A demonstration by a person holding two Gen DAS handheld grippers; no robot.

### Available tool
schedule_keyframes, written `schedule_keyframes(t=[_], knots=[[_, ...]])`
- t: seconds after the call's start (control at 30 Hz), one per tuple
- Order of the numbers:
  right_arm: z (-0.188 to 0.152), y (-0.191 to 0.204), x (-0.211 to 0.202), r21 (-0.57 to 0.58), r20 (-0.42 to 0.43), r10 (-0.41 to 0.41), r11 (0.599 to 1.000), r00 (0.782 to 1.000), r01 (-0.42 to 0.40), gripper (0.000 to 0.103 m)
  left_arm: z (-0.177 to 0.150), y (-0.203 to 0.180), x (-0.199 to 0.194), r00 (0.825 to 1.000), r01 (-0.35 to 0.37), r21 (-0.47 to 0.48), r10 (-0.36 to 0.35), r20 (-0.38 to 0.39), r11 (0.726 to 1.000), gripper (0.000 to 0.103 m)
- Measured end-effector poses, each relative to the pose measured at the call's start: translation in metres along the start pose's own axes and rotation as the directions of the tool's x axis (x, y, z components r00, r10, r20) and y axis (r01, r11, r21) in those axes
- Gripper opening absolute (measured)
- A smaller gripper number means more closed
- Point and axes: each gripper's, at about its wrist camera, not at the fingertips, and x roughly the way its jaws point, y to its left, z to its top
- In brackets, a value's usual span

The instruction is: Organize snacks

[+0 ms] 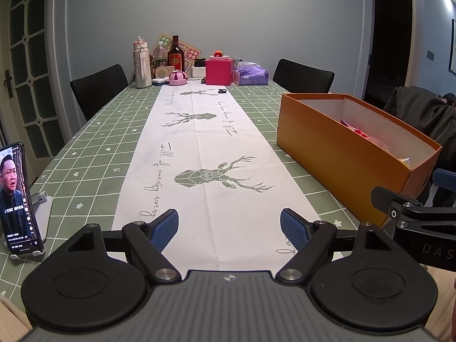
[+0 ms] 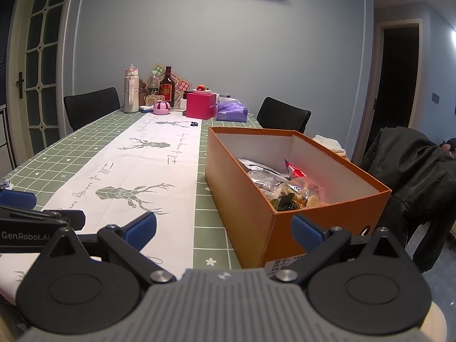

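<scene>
An open orange box stands on the right side of the table; it also shows in the left wrist view. Inside lie several snack packets, silver, red and clear ones. My left gripper is open and empty, low over the white deer-print runner. My right gripper is open and empty, just in front of the box's near corner. The right gripper's body shows at the right edge of the left wrist view.
A phone on a stand plays a video at the near left. Bottles, a pink box, a purple tissue pack and small items crowd the far end. Black chairs flank the table. A dark jacket hangs at the right.
</scene>
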Motion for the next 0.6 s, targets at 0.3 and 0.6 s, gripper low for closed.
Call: schedule_keyframes(t=[0.3, 0.6], knots=[[-0.0003, 0.0026, 0.0001, -0.003, -0.006, 0.006, 1.0, 1.0, -0.006, 0.098, -0.0003, 0.0005, -0.0009, 1.0, 0.009, -0.001, -0.009, 0.0, 1.0, 0.095], [-0.001, 0.0033, 0.0009, -0.003, -0.007, 0.008, 1.0, 1.0, -0.008, 0.098, -0.0004, 0.0002, -0.0032, 1.0, 0.026, 0.013, -0.027, 0.016, 1.0, 0.095]])
